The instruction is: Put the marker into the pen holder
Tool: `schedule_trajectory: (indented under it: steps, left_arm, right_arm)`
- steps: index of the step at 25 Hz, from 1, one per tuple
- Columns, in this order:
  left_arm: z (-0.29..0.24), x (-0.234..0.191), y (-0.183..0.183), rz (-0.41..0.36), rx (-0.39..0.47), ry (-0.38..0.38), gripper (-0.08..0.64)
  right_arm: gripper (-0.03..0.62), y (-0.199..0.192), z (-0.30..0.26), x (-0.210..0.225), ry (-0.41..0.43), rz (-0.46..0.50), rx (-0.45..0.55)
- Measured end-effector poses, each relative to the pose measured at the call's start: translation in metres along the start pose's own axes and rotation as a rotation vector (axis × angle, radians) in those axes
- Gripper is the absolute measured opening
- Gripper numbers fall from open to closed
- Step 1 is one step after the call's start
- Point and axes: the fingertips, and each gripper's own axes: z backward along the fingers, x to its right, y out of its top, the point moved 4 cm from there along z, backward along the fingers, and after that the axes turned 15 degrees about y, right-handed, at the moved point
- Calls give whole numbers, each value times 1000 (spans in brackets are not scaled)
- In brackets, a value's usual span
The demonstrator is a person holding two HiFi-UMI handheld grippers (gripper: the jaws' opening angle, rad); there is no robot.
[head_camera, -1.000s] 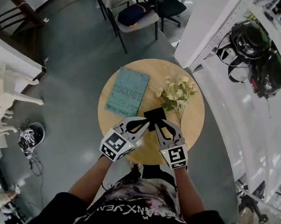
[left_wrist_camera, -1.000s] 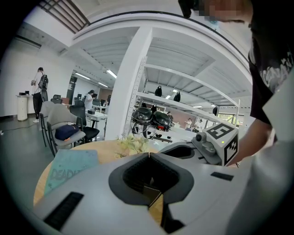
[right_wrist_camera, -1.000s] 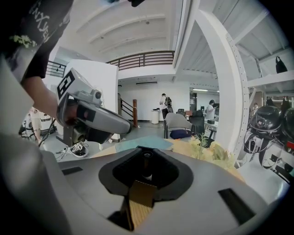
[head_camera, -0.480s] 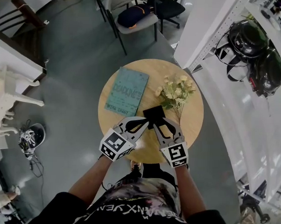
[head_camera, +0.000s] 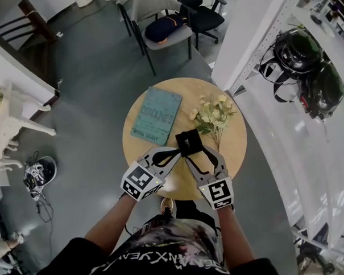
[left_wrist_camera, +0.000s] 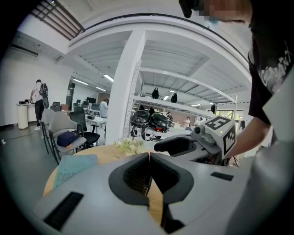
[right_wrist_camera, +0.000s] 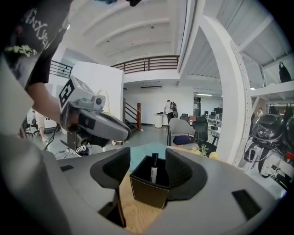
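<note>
The black square pen holder (head_camera: 188,143) stands near the middle of the round wooden table (head_camera: 159,176). A black-and-white marker (right_wrist_camera: 154,167) stands upright inside the pen holder (right_wrist_camera: 148,190). My right gripper (head_camera: 202,154) is open; its jaws have just been opening and flank the holder's near side without pressing on it or on the marker. My left gripper (head_camera: 178,153) is shut and empty, its tips meeting just left of the holder. In the left gripper view the left gripper (left_wrist_camera: 149,154) shows closed jaws, with the right gripper (left_wrist_camera: 183,146) beside it.
A teal book (head_camera: 157,114) lies on the table's far left part. A bunch of pale flowers (head_camera: 214,114) lies at the far right. Chairs (head_camera: 165,25) stand beyond the table. White shelving with helmets (head_camera: 303,63) runs along the right.
The right gripper's jaws have spread apart around the holder. Both grippers have lifted slightly toward me.
</note>
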Motion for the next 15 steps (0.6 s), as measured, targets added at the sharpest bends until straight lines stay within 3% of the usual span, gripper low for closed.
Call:
schedule_trajectory:
  steps: [15]
  left_arm:
    - [85, 41, 10, -43, 92, -7, 23]
  right_arm:
    - [242, 35, 49, -85, -59, 108, 76]
